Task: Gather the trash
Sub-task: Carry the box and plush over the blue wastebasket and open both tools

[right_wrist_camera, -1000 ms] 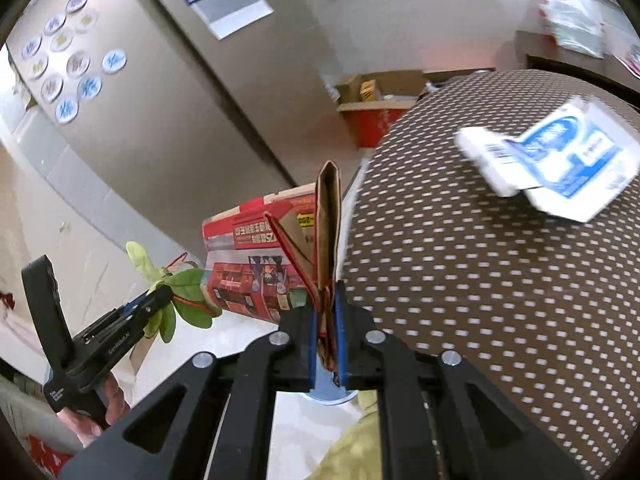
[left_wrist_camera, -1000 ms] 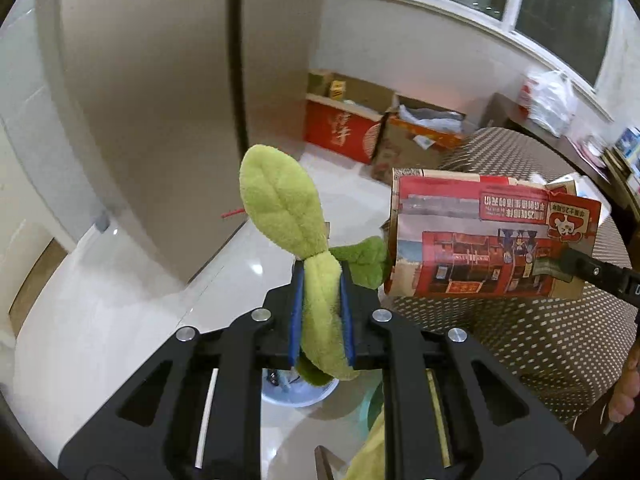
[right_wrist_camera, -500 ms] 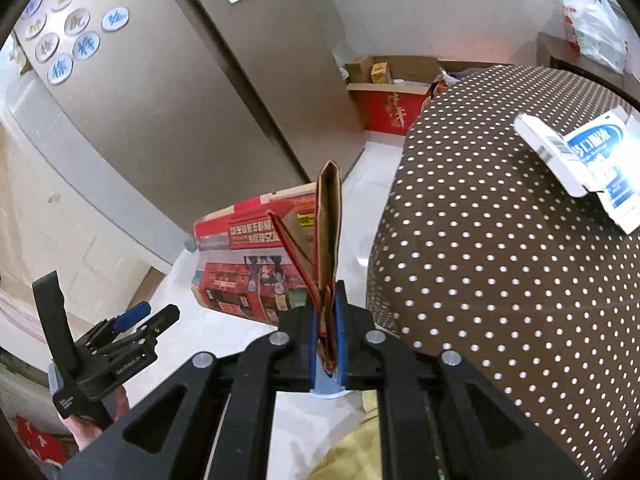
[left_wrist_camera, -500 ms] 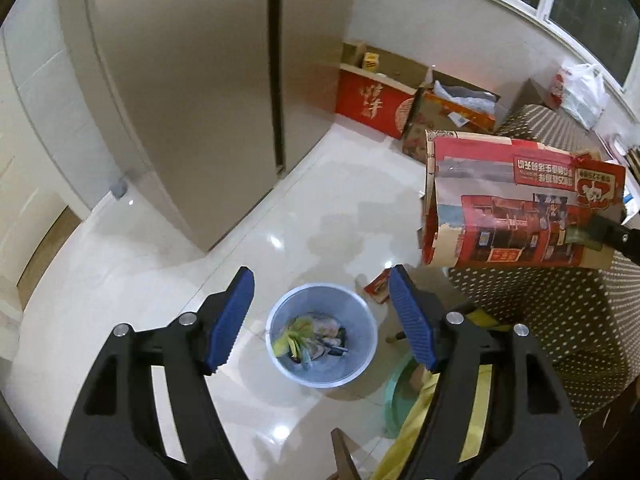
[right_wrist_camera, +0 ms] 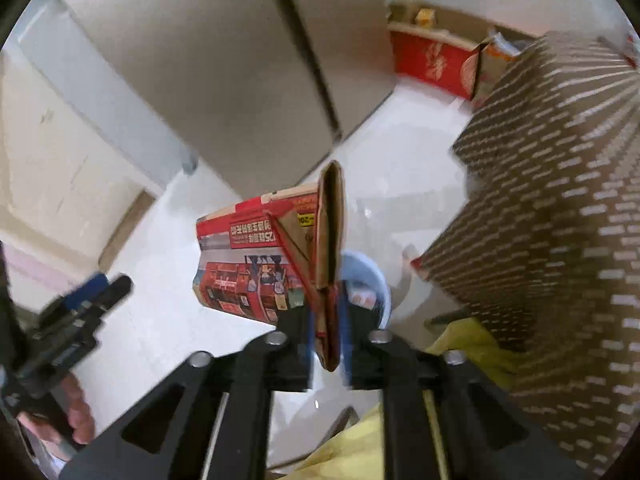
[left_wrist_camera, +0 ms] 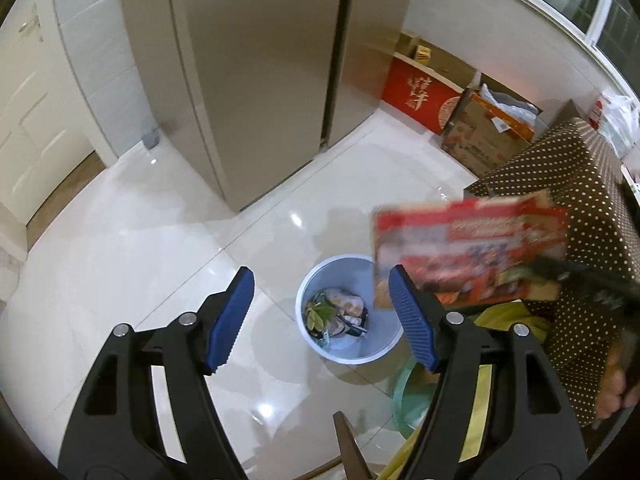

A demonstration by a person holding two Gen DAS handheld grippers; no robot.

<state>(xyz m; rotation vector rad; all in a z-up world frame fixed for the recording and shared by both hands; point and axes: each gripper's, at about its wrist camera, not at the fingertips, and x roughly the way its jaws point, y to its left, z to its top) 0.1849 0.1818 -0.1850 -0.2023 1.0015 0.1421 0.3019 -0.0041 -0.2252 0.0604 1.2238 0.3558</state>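
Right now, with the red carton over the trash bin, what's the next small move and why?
Probably just let the right gripper finish opening. Its jaws are parting around the red carton, which hangs above the blue bin, so it should drop in. The left gripper is open and empty.

- Below me, a glossy white tile floor (left_wrist_camera: 168,240) mirrors ceiling lights.
- A tall beige refrigerator (left_wrist_camera: 272,60) stands ahead.
- A polka-dot tablecloth (left_wrist_camera: 592,208) hangs at my right.

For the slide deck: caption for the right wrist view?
Right hand-held gripper opening around a flattened red carton above the blue trash bin.
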